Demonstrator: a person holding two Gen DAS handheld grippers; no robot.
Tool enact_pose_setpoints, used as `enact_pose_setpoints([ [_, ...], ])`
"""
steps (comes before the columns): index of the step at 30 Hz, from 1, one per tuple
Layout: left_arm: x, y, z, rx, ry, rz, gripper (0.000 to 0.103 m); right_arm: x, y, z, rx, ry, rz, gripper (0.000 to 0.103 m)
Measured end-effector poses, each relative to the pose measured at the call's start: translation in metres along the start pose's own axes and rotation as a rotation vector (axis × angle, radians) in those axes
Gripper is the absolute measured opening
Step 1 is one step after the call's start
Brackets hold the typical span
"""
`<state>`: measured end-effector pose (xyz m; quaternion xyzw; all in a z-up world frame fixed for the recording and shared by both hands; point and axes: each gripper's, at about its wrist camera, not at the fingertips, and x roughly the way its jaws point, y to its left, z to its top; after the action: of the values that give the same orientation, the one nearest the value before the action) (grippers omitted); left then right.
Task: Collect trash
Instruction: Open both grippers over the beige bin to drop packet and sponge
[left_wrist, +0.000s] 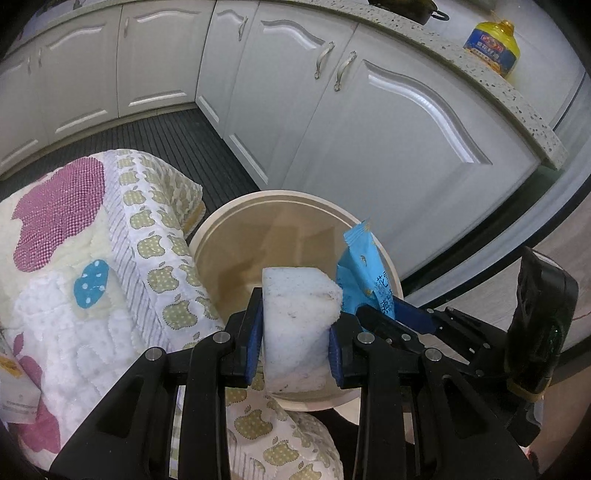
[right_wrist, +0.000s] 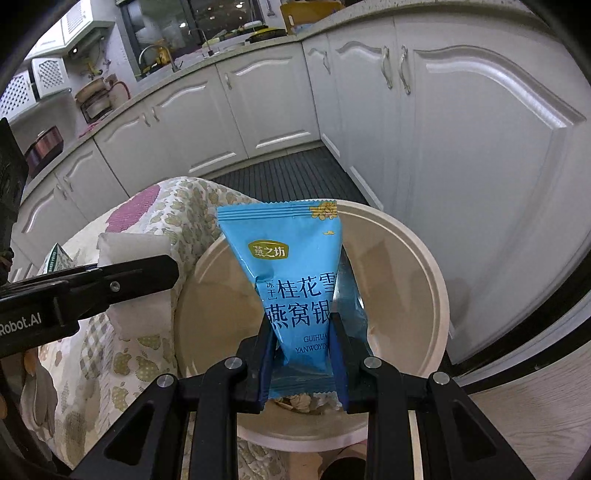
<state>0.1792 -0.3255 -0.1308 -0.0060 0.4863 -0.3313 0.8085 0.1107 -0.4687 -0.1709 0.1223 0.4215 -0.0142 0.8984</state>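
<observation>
**Mei:** Above the bin (left_wrist: 295, 229), both pairs of tongs are loaded. The left tongs (left_wrist: 295, 349) are clamped on a white foam block (left_wrist: 299, 325), and the right tongs (right_wrist: 303, 354) are pinching a blue snack wrapper (right_wrist: 295, 273) by its lower end.

**Jun:** Is each piece actually over the bin's mouth?

**Mei:** Mostly, as far as I can judge. The block hangs over the near rim of the bin, on the side toward the quilt (left_wrist: 92, 258), and the wrapper stands upright over the bin's middle. I'd carry the block a little further over the opening before letting go (it looks chunky enough to bounce off the rim onto the quilt).

**Jun:** And the wrapper?

**Mei:** Light and floppy, so it may cling to a pad or drift. I'd lower it close to the bin's mouth, spread the tongs fully and tip them downward so it slides off. Best to keep the two pairs apart over the bin, since they sit just beside each other.

**Jun:** How do the pieces look?

**Mei:** The block is off-white, speckled with small dark flecks, squeezed slightly where the pads bite. The wrapper is bright blue, crinkled, with a green label and dark printed characters. Some crumpled scraps already lie inside the bin, at its near side.
</observation>
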Motion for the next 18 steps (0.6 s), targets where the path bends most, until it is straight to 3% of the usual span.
enact_pose_setpoints([
  [5,0.0037,0.0015,0.0001,-0.002,0.005,0.003,0.031,0.0056,-0.0011,0.0007,0.011,0.015,-0.006,0.026],
  [8,0.0049,0.0015,-0.0011,0.0,0.009,0.014,0.036,0.0087,-0.0026,0.0004,0.019,0.027,-0.016,0.039],
  [12,0.0037,0.0016,-0.0023,-0.006,0.006,0.012,0.052,0.0096,-0.0053,-0.0005,0.032,0.031,-0.02,0.043],
  [18,0.0001,0.002,-0.005,-0.003,0.005,0.016,0.054,0.0068,-0.0088,-0.0043,0.055,0.029,-0.024,0.044],
])
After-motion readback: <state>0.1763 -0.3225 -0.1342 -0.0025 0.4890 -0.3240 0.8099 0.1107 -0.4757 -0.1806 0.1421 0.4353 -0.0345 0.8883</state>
